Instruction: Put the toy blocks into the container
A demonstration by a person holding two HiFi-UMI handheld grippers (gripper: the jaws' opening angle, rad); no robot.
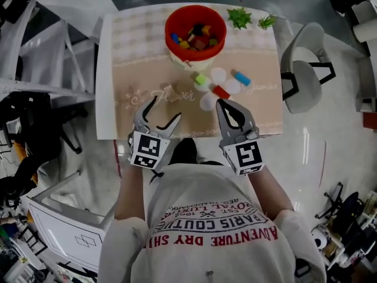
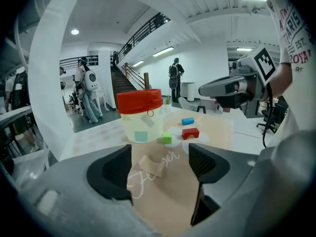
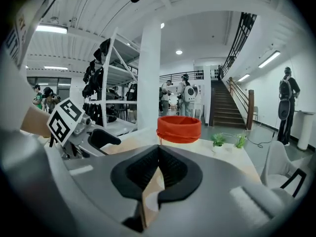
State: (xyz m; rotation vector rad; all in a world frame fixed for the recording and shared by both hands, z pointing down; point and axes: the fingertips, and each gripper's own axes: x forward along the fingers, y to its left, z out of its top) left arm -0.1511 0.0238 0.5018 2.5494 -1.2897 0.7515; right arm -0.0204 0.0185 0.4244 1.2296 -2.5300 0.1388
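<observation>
Left gripper (image 1: pixel 166 109), jaws apart, faces a tan block (image 1: pixel 168 89); right gripper (image 1: pixel 224 103), jaws together, hangs by a red block (image 1: pixel 221 92).

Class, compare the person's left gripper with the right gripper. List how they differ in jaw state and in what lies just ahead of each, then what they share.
Jaws: the left gripper's stand wide apart; the right gripper's are closed together.
Ahead: the left gripper faces a beige block; the right gripper's tip is close to a red block.
Shared: both are empty and point toward the red container.
</observation>
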